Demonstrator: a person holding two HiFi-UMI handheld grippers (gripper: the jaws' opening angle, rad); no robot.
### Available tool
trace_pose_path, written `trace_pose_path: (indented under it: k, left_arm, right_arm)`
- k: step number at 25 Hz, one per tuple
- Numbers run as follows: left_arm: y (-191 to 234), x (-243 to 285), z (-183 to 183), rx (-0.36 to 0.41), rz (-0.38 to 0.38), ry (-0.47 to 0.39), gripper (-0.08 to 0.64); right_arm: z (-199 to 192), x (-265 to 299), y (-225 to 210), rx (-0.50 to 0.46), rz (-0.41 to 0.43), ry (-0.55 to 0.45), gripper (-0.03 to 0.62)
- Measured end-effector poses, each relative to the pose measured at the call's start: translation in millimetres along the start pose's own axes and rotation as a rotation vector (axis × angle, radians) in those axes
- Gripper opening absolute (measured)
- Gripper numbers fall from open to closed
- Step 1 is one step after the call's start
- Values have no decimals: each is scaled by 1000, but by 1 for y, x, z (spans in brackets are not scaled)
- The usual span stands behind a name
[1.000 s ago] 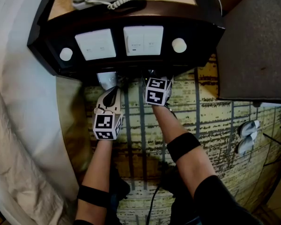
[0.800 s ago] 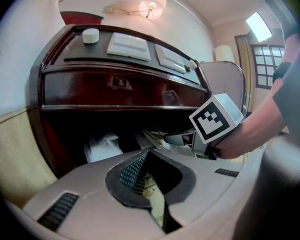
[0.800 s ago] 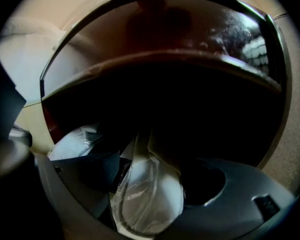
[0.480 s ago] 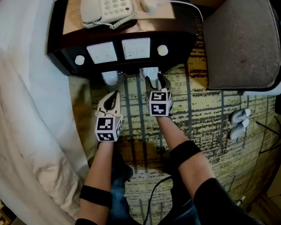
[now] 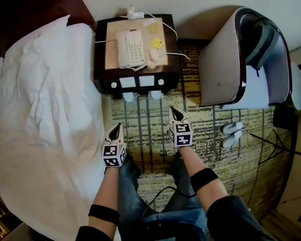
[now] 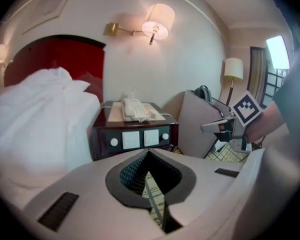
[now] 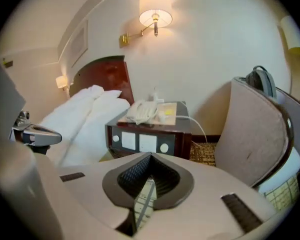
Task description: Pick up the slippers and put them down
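Cream plastic left gripper (image 5: pixel 116 128) and right gripper (image 5: pixel 175 112), both clenched, both empty.
Left jaws are pressed together with nothing between them. Right jaws have just closed, also on nothing. Both hang above the patterned carpet (image 5: pixel 150 139), apart, tips toward the nightstand (image 5: pixel 103 79). Two white slippers (image 5: pixel 129 97) lie on the carpet at the nightstand's foot, partly under it, clear of both grippers. Phone (image 5: pixel 131 48) is on the nightstand, bed (image 5: pixel 45 109) at its left. Chair (image 5: pixel 226 69) is at right, with another white pair (image 5: pixel 232 133) beside it.
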State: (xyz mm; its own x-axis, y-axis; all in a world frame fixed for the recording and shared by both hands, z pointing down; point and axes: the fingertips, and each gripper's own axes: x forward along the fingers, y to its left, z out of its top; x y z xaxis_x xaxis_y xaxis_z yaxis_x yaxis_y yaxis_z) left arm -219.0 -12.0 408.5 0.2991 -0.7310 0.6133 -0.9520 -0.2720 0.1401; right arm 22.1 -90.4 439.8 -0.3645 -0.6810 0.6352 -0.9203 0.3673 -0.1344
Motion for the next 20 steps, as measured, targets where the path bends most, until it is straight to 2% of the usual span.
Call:
trace_pose_path:
  k: [5, 8, 12, 20]
  left_arm:
    - [-13, -108, 90, -3, 30, -40, 8]
    - [-19, -157, 133, 12, 46, -78, 8]
    - [-36, -207, 173, 42, 37, -96, 8]
    - [-48, -260, 194, 77, 45, -148, 8]
  right_arm:
    - [97, -124, 10, -51, 59, -59, 2]
    - [133, -182, 9, -50, 66, -79, 2]
    - [150, -238, 8, -26, 61, -87, 2]
    - [169, -301, 13, -70, 83, -105, 2]
